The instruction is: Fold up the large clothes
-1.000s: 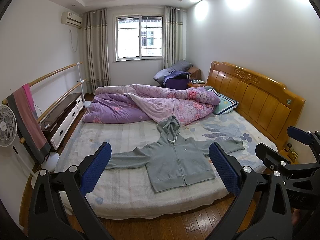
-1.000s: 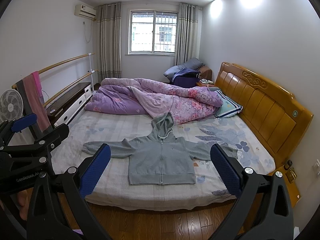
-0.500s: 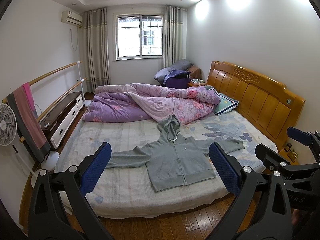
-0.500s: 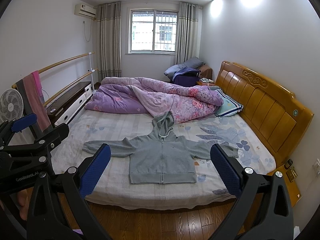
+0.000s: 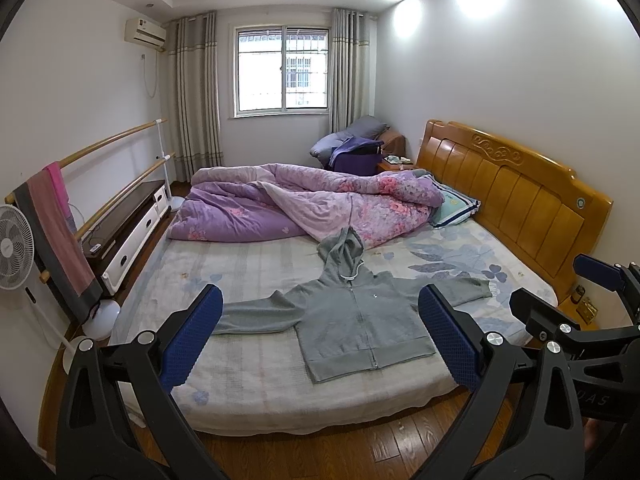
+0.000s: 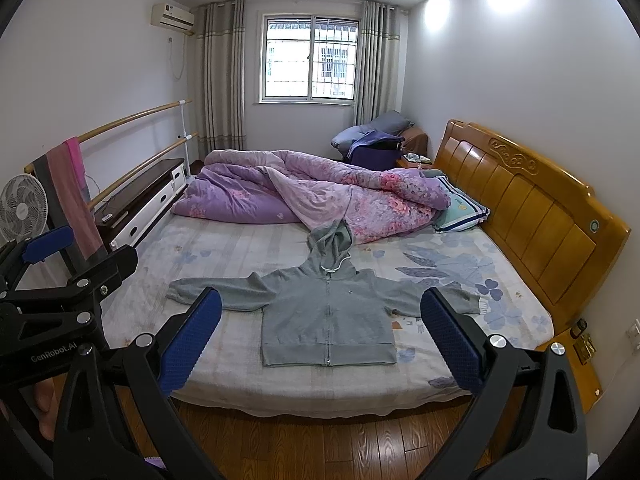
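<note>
Right gripper (image 6: 321, 334) is hovering over the wood floor (image 6: 320, 440), fingers (image 6: 191, 340) spread wide, empty. Grey hoodie (image 6: 328, 312) is lying flat, zipped, sleeves out, on the bed (image 6: 240, 380) at 12 o'clock. Left gripper (image 6: 86, 254) is showing at 9 o'clock.

One hoodie (image 6: 328, 320), two grippers (image 5: 320, 336) (image 6: 322, 336), one bed (image 6: 240, 388).
</note>
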Available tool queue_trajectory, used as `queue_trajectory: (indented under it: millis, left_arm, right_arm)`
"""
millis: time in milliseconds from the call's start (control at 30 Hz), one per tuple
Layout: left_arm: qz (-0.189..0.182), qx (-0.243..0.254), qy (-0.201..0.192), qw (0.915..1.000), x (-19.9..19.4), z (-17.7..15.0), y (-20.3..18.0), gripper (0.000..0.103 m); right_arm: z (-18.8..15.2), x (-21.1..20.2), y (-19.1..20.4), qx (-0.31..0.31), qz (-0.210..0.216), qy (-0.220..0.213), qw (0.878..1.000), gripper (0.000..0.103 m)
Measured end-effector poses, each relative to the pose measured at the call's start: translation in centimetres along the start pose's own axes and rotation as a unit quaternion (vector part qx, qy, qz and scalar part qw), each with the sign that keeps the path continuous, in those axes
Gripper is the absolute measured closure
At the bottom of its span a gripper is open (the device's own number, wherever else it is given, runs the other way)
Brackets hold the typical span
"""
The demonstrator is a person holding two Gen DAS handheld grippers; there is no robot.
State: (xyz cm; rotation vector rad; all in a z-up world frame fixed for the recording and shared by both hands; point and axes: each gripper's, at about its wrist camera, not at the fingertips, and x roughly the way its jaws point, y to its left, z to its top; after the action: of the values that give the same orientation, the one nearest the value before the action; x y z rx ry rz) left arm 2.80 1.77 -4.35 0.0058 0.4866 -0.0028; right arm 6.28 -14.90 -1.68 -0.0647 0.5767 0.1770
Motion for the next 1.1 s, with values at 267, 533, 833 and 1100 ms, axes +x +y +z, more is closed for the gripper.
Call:
queue_trajectory:
  millis: [267,533,833,1100]
  left_arm:
    - [0.004,-0.005,0.008,0.9999,0.5,-1.2,1.5,0.005]
    - [0.004,-0.021,0.034,0.9992,2.4,-0.8,2.0,0.005]
    - [0.007,-0.044,0.088,0.9951,9.1,0.4,1.0,0.005]
    - [-0.006,-0.115,0.16,0.9804,19.0,2.1,2.0,0.005]
  right_arm:
    - [0.0,1.1,0.5,0.0,0.01,0.009,1.0,0.007]
    - [0.1,3.6,0.7,-0.007,0.017,0.028,0.999,0.007]
    - [0.6,10.2,-1.1,-0.007,0.047,0.052,0.998,0.007]
    - [2.8,19.1,-3.1,-0.039,0.079,0.064,0.994,0.007]
